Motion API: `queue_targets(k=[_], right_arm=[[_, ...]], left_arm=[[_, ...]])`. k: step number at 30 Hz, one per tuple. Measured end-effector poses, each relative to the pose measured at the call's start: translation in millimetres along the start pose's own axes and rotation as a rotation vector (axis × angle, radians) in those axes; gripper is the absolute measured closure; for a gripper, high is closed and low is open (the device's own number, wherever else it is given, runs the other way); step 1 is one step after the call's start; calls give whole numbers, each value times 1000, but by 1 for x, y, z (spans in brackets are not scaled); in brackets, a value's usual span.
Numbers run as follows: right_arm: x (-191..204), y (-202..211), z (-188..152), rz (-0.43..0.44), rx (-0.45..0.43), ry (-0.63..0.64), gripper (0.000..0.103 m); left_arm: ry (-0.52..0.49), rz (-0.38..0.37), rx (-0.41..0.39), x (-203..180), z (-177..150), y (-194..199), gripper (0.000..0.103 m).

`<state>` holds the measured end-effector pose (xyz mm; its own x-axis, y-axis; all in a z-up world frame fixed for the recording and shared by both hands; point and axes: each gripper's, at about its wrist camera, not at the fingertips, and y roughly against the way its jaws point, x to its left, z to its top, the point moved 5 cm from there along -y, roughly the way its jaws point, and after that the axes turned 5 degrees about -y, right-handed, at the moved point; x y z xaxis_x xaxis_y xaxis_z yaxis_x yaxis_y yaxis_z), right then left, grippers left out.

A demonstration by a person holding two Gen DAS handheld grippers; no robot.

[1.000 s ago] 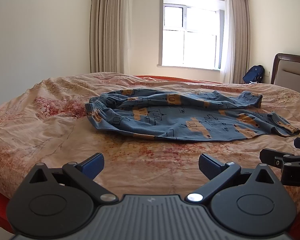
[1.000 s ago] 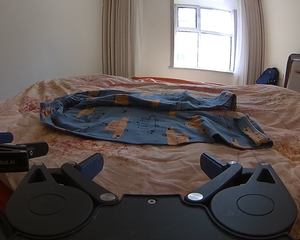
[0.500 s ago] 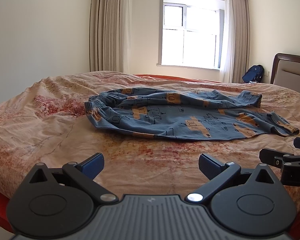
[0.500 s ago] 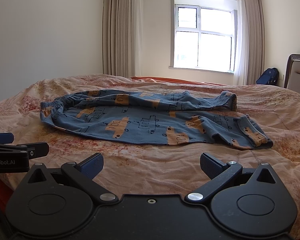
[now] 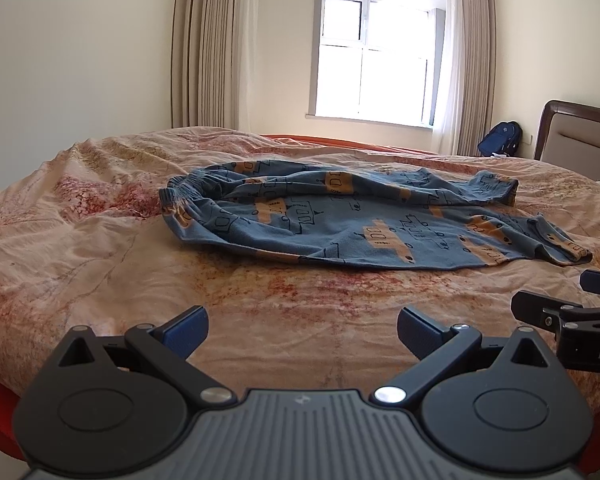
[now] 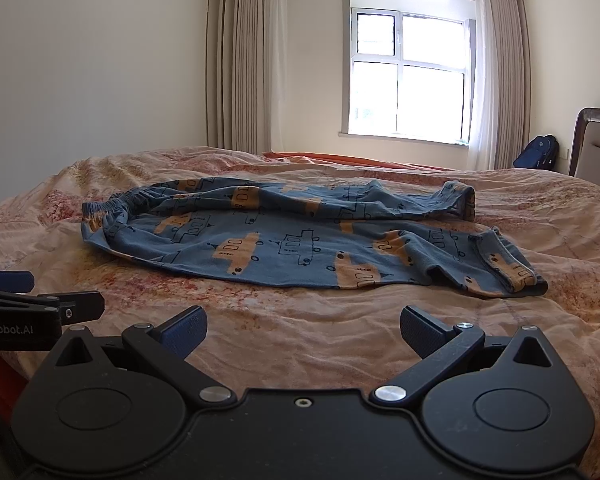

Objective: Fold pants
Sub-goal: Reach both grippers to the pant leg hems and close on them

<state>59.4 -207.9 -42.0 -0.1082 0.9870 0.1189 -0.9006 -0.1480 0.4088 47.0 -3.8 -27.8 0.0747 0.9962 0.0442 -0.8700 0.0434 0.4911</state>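
Pants (image 5: pixel 364 220) lie rumpled mid-bed, waistband toward the left edge, and both the left tongs (image 5: pixel 302 330) and right tongs (image 6: pixel 303 330) hover spread and empty near the front edge, so I'd flatten the legs first, then pinch waistband and cuffs.

Blue printed pants (image 5: pixel 364 224) unfolded, rumpled on bedspread (image 5: pixel 100 272)

bed (image 5: pixel 100 264) | window (image 5: pixel 374 68) | curtains (image 5: pixel 204 44) | backpack (image 5: pixel 500 138) | headboard (image 5: pixel 580 140)
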Motion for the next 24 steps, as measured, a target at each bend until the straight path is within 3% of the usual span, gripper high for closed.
queue_targets(k=[9, 18, 24], right_arm=[[1, -6, 5, 13, 5, -4, 0], [-4, -26, 33, 12, 21, -10, 0], [-12, -45, 51, 37, 26, -7, 0]], left_arm=[[19, -4, 85, 2, 10, -14, 0], [38, -6, 88, 14, 43, -36, 0], [116, -7, 84, 39, 70, -59, 0]])
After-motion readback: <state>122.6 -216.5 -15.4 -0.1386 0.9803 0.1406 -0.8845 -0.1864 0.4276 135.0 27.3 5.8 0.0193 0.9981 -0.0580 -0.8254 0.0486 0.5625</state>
